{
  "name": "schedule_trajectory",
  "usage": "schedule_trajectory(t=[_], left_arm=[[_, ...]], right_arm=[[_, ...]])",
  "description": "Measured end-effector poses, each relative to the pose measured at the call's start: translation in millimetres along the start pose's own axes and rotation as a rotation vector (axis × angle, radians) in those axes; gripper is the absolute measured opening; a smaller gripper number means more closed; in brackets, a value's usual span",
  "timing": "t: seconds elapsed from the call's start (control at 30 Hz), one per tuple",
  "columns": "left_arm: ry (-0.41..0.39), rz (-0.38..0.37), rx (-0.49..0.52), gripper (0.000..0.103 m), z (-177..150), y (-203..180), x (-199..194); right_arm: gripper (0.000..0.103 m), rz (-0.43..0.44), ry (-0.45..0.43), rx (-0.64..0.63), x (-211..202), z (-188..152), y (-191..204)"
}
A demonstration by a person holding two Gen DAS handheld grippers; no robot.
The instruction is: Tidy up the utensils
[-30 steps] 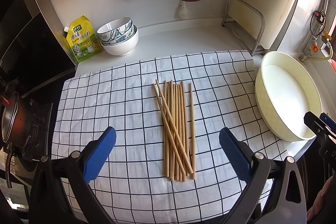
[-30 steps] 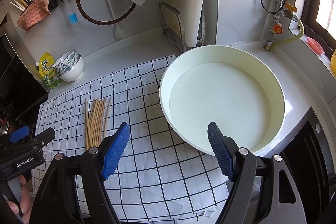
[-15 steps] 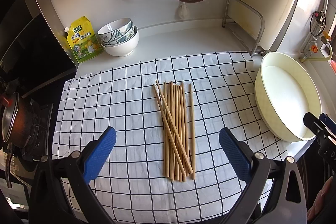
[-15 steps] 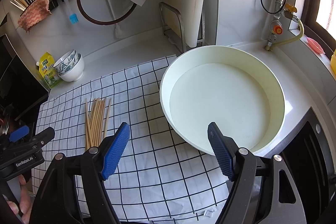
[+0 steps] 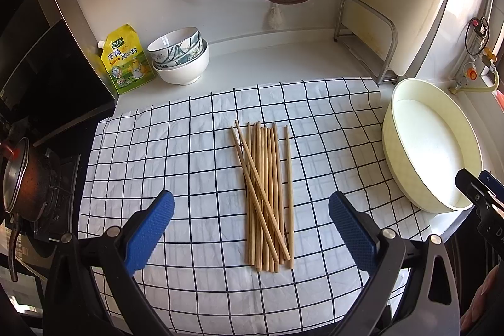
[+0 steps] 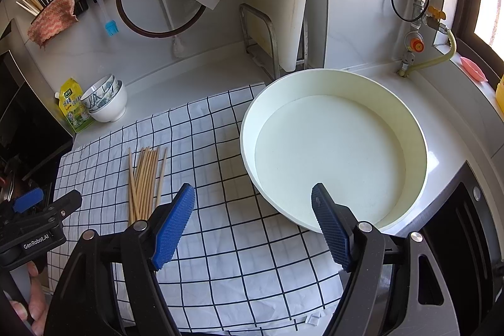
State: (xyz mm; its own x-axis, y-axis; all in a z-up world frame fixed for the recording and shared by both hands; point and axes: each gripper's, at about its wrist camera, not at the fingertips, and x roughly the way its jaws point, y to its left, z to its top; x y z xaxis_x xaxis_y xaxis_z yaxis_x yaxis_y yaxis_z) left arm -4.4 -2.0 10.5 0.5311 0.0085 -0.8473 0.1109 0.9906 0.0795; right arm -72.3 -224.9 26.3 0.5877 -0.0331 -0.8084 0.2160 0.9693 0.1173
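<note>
While both blue-padded grippers, left gripper (image 5: 251, 221) and right gripper (image 6: 252, 222), hang with jaws apart and empty, slender wooden chopsticks (image 5: 266, 194) lie bundled mid-way across the creased white grid-checked cloth (image 5: 176, 147), left of the round cream basin (image 6: 419, 147).

My left gripper (image 5: 251, 221) is wide open above the checked cloth (image 5: 176, 147), holding nothing. Chopsticks (image 5: 267, 194) lie in a loose bundle on the cloth between my blue pads (image 5: 148, 230), a couple crossed diagonally, one slightly apart on the right. Cream basin (image 5: 406, 178) sits right of the cloth. Stacked bowls (image 5: 181, 59) and yellow pouch (image 5: 126, 59) at back left. My right gripper (image 5: 482, 194) shows at the right edge, state unclear.
</note>
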Motion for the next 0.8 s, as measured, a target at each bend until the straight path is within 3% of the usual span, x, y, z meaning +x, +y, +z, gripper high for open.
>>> schedule_trajectory(t=[0.8], left_arm=[[0.006, 0.000, -0.005, 0.097, 1.0, 4.0, -0.8]], right_arm=[[0.073, 0.001, 0.001, -0.009, 0.5, 1.7, 2.9]])
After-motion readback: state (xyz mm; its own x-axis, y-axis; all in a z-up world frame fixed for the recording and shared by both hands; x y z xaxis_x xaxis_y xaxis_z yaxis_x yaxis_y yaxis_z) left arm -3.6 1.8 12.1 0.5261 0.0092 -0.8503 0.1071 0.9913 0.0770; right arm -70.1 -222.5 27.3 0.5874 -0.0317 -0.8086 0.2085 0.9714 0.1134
